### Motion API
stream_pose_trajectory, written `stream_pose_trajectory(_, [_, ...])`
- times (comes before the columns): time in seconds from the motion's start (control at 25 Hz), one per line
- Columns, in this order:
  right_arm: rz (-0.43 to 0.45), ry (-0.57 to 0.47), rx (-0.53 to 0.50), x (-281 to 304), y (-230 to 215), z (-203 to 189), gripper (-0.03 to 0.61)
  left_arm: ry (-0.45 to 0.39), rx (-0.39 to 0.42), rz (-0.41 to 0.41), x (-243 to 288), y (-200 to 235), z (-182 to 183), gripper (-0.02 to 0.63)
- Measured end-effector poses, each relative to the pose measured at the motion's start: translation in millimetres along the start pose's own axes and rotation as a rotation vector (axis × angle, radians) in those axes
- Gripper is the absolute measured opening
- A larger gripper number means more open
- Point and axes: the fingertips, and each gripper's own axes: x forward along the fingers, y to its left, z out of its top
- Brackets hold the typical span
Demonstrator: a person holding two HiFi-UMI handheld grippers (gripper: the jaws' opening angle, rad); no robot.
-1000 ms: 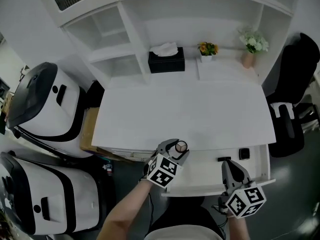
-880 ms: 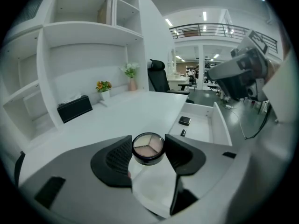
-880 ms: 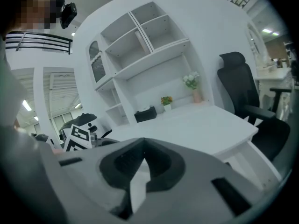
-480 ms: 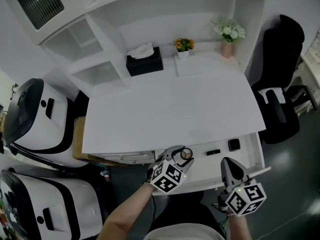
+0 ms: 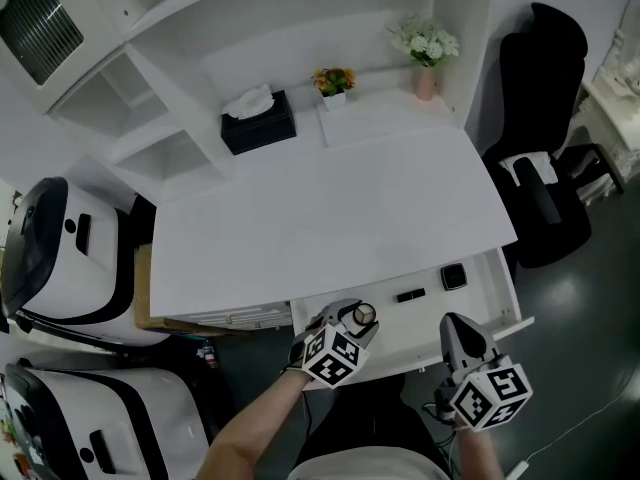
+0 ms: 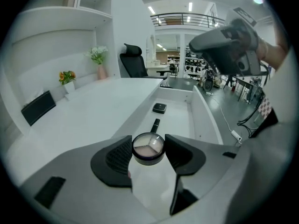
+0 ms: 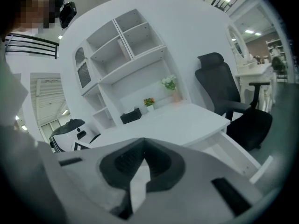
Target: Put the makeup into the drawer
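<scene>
My left gripper is shut on a round makeup pot with a clear lid and pale powder inside. It hangs over the left end of the open white drawer. In the left gripper view the pot sits between both pads, above the drawer floor. Further along the drawer lie a black tube and a small black square case. My right gripper hovers at the drawer's front right, shut with nothing in it.
The white desk top lies behind the drawer, with a black tissue box and two flower pots at the back under shelves. A black chair stands to the right, and white machines to the left.
My left gripper has carried the pot from the drawer's front left corner inward and lower over the drawer. The head view has swung, so the desk now sits further left. The right gripper has shifted slightly.
</scene>
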Motion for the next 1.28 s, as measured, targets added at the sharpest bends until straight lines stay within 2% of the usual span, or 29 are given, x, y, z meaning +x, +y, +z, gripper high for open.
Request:
stream_pose_trajectory(0.56, [-0.069, 0.018, 0.045, -12, -28, -13, 0.003, 0.144, -0.016, 0.007, 58, 9, -48, 0.224])
stream_pose_trajectory(1.28, [-0.102, 0.045, 0.065, -5, -39, -19, 0.003, 0.232, -0.065, -0.007, 89, 20, -79, 0.224])
